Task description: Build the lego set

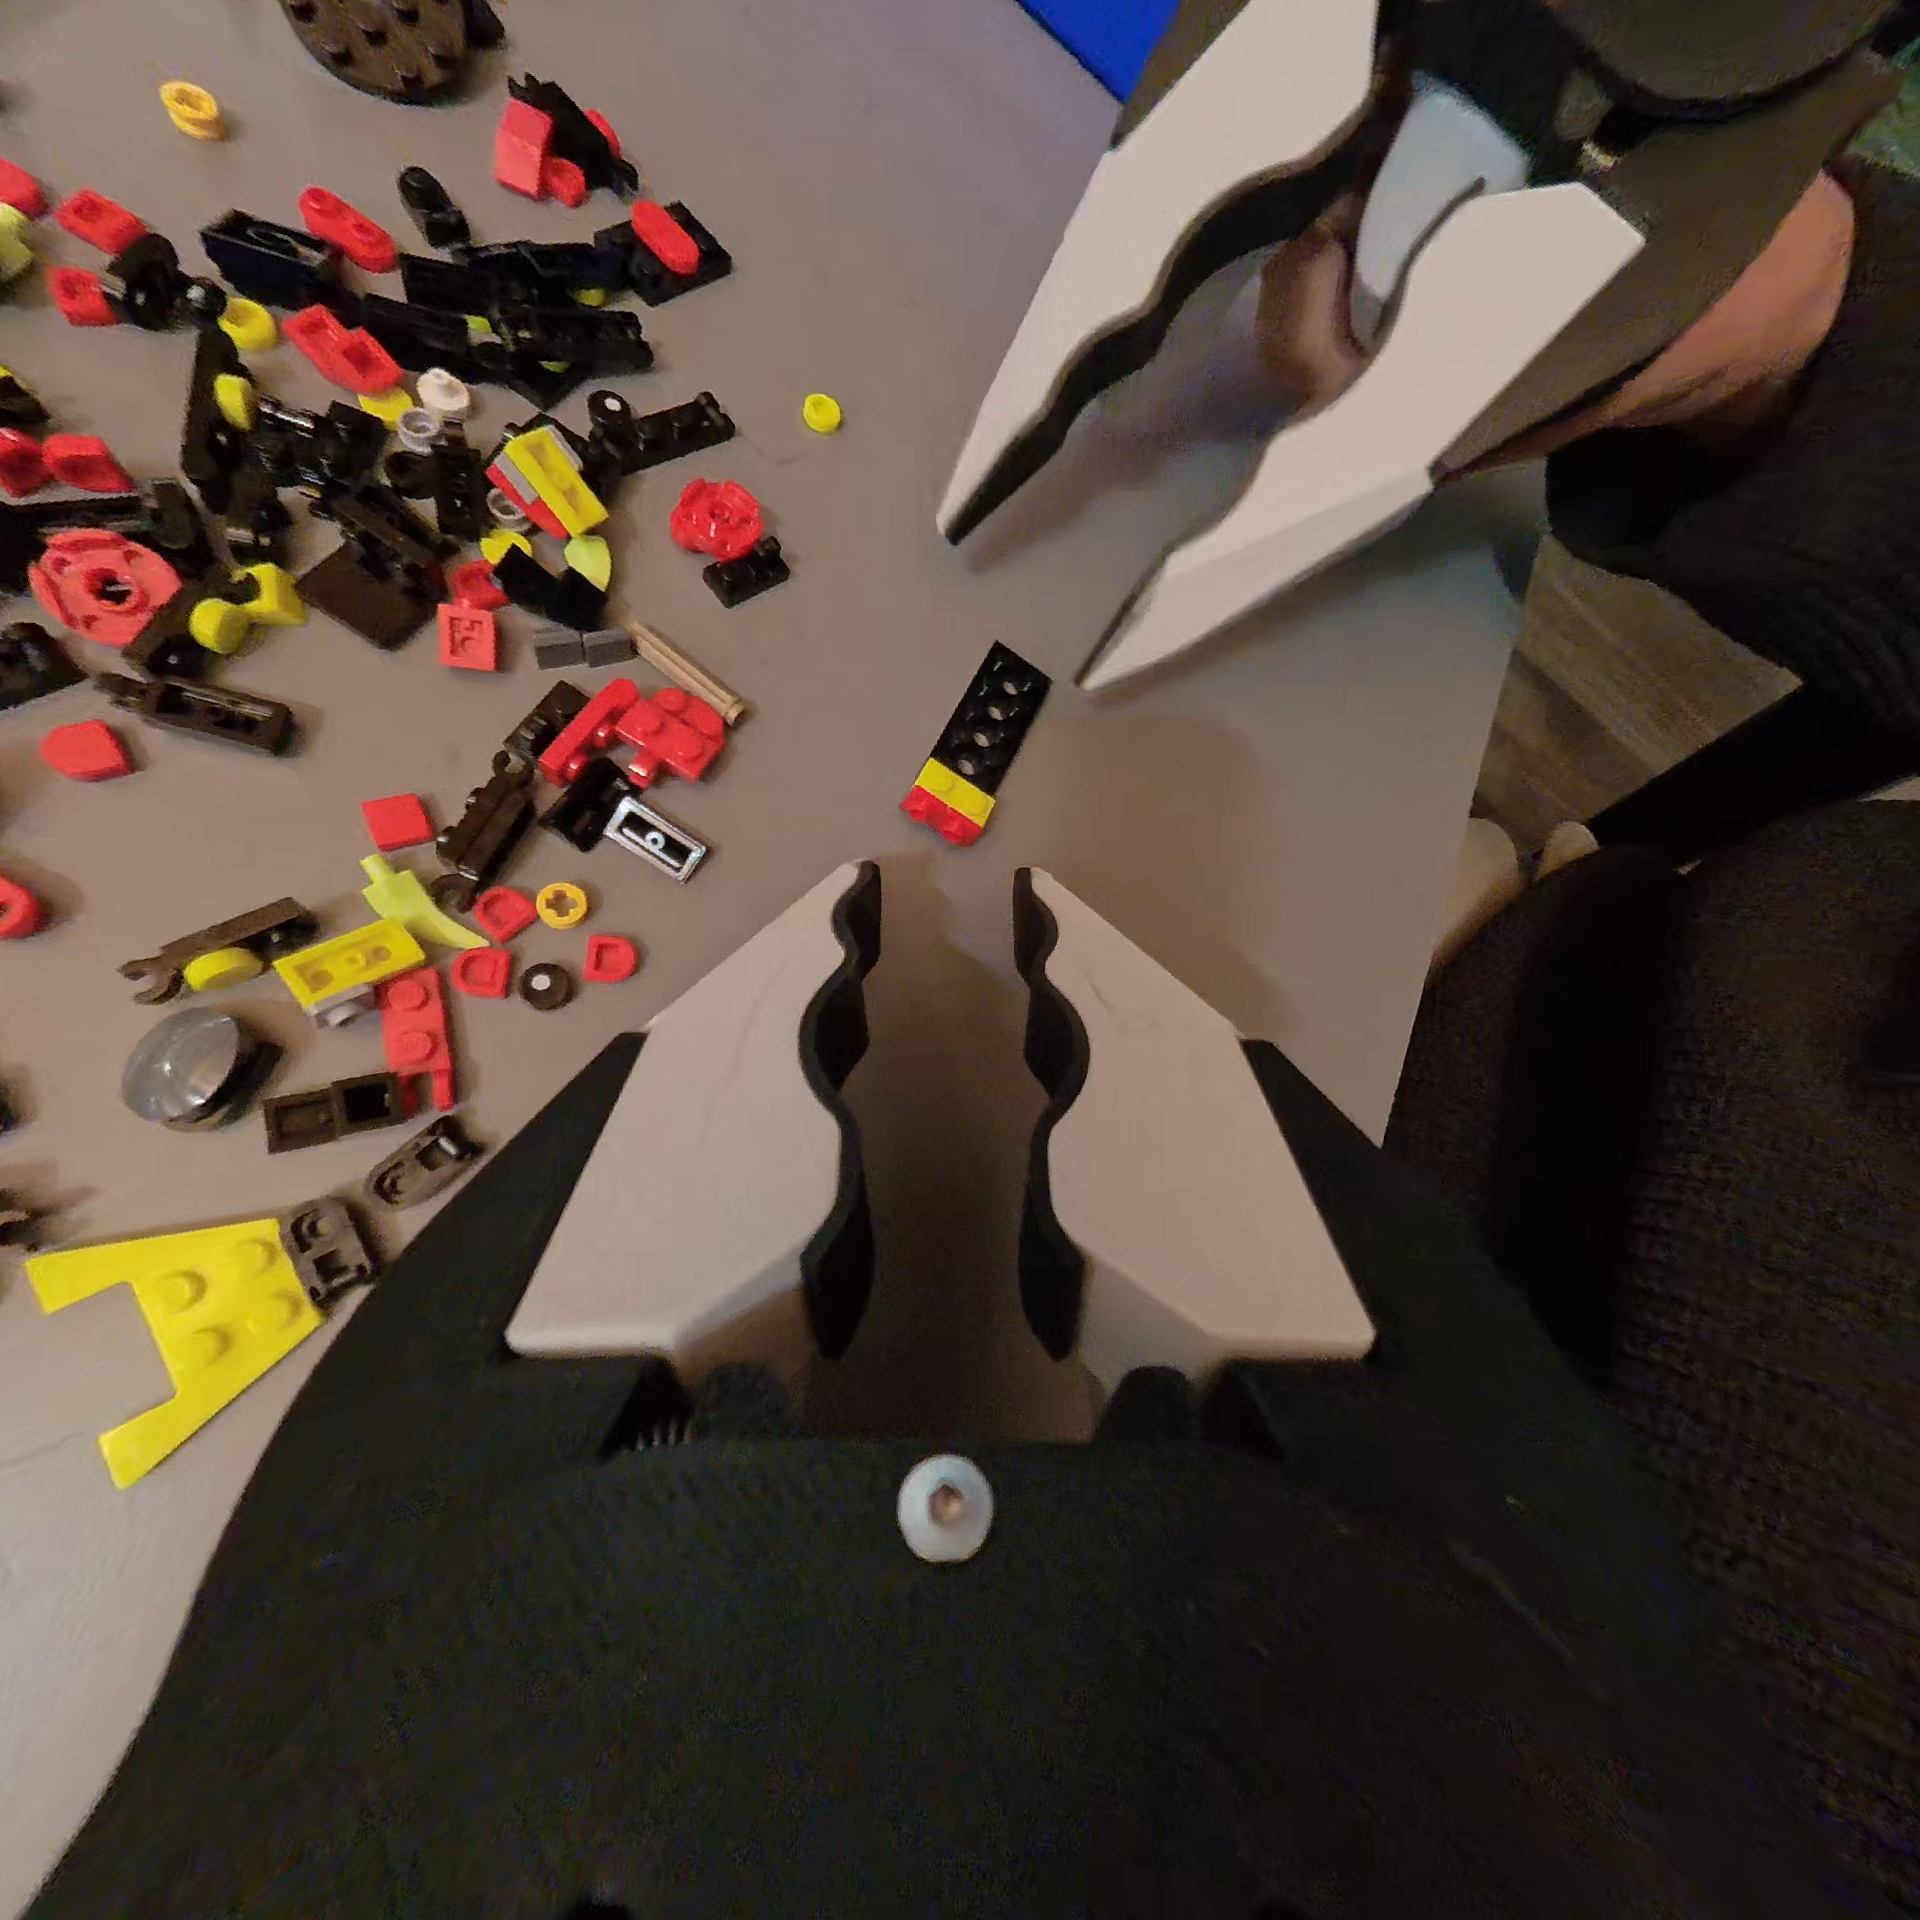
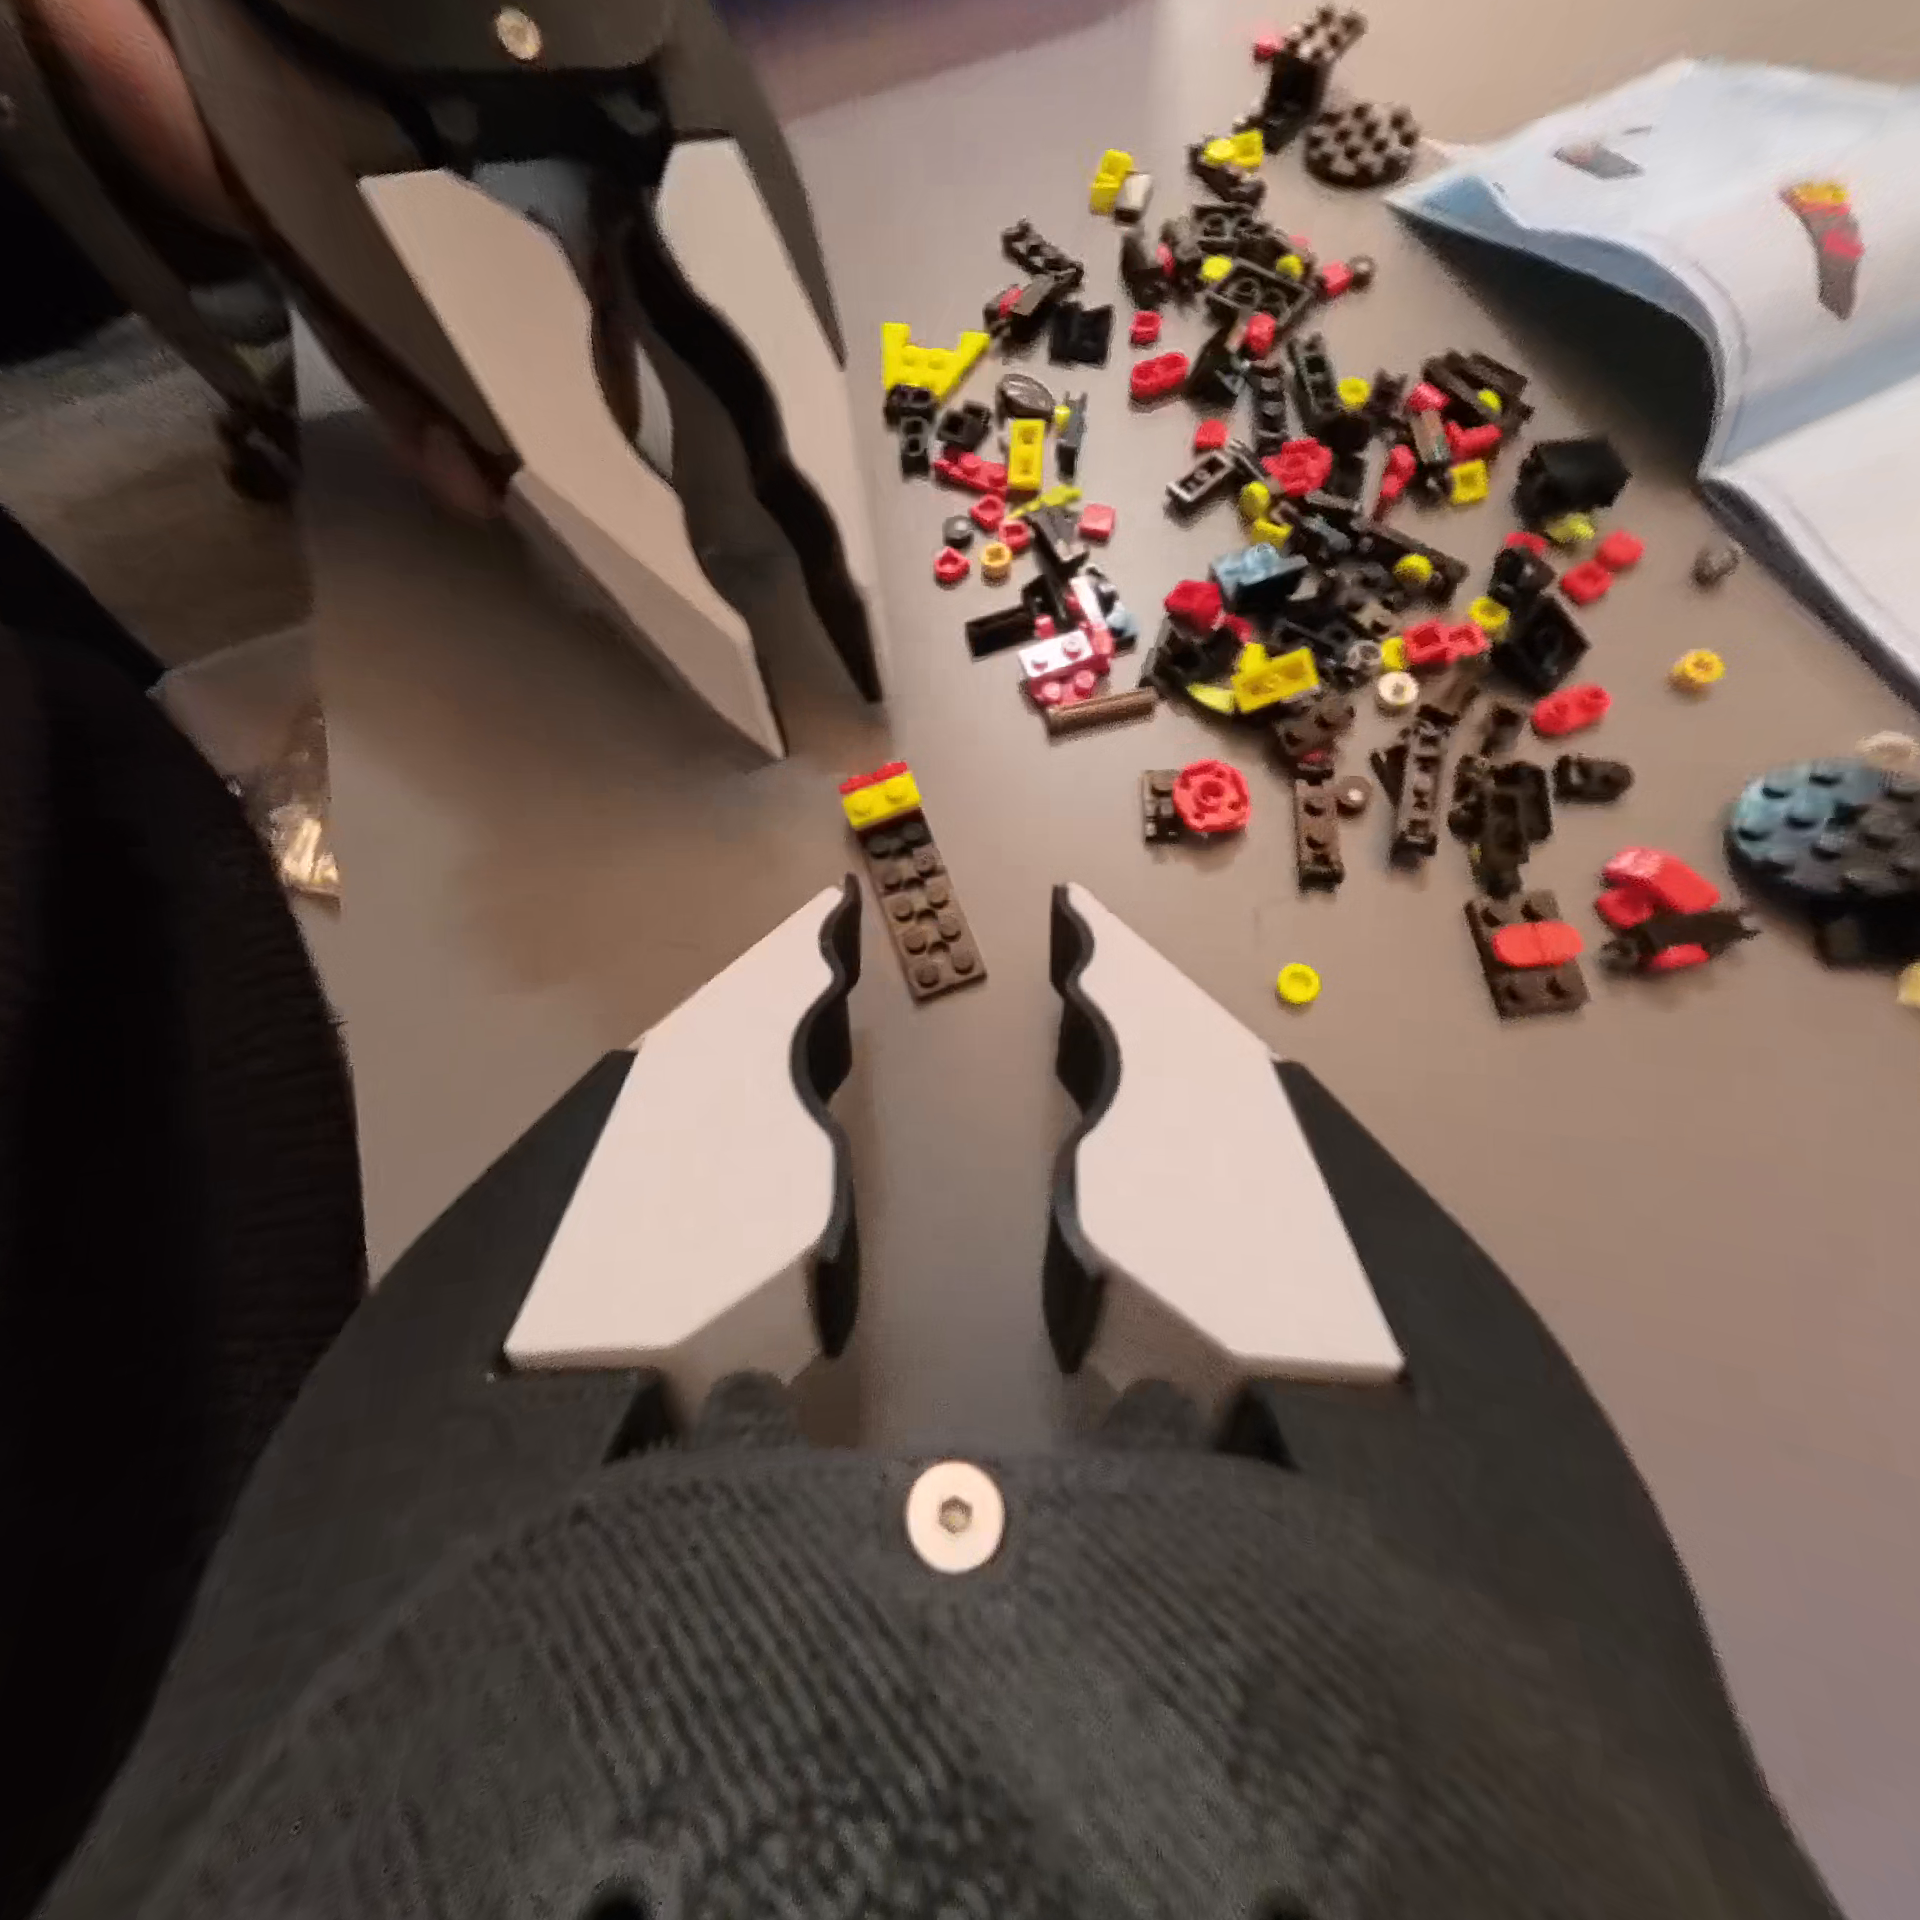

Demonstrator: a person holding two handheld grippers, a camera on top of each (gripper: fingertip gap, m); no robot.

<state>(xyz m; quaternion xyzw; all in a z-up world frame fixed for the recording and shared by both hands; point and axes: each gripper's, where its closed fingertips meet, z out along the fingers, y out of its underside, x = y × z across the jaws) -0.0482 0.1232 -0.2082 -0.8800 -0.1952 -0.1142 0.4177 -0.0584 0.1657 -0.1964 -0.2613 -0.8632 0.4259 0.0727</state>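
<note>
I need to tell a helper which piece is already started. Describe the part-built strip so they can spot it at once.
Start at the big pile of loose bricks on the grey table, then look to the bare patch beside it, between the two open tools. There a long black studded strip lies flat and alone. It is the only piece with a yellow and a red brick capping one end.

Legible text: none in either view.
Small printed tile: black with a silver pattern, lying among the loose bricks on the surface; markings too small to make out.
Open booklet: pale blue pages with pictures at the surface's far right; any print blurred.
</note>
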